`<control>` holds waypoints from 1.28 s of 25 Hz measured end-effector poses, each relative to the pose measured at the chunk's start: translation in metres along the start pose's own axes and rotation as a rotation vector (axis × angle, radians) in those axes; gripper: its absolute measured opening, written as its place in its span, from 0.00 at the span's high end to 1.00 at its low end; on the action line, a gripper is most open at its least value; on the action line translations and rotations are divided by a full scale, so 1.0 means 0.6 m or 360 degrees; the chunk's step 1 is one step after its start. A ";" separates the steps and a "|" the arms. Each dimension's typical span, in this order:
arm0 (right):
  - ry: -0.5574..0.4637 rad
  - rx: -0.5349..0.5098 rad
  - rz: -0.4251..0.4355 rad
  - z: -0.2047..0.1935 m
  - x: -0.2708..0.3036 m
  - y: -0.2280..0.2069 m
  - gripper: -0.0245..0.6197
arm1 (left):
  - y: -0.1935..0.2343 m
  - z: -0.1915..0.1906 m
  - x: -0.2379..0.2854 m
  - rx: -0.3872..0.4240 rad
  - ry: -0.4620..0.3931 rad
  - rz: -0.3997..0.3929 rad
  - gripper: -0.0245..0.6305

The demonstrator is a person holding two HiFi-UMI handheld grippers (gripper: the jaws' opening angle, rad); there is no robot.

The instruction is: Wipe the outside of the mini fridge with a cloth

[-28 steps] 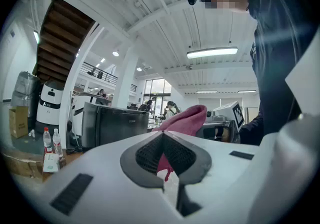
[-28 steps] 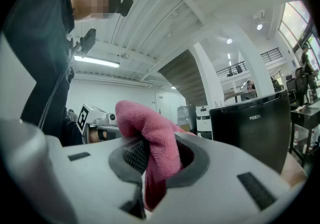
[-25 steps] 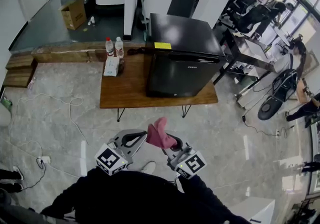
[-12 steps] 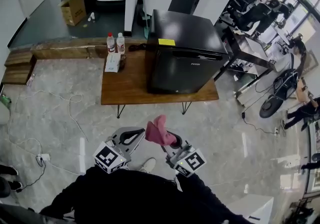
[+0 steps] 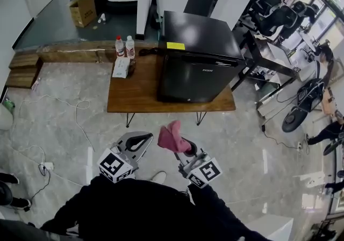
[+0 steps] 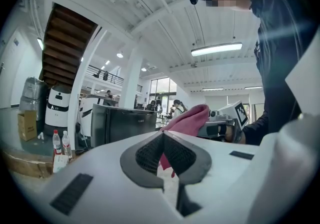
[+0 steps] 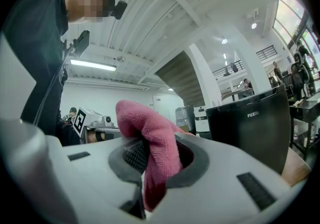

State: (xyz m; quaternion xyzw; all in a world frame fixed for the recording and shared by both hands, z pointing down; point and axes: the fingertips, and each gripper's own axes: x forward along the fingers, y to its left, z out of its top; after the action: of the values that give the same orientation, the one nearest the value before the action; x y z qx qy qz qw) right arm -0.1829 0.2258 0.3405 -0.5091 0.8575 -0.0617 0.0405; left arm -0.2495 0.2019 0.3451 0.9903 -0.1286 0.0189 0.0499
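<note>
My right gripper pinches the pink cloth, with a fold standing above the jaws. My left gripper is pressed together on nothing. The mini fridge stands at the right end of the wooden table, well apart from me. I judge I should step close, lay the fold flat on a panel and wipe in long overlapping strokes. The door reads FUXIN. The yellow sticker on its top is too small to read.
</note>
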 end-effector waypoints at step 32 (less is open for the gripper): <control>-0.0344 0.0160 -0.0350 0.060 0.506 -0.207 0.86 | 0.546 0.095 0.104 0.0134 -0.0150 -0.0078 0.95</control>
State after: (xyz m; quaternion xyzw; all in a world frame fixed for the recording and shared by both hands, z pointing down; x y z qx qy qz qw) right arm -0.2160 -0.1021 0.3215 -0.6010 0.7831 -0.0537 0.1508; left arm -0.2716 -0.1348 0.3221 0.9941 -0.1056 -0.0235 0.0026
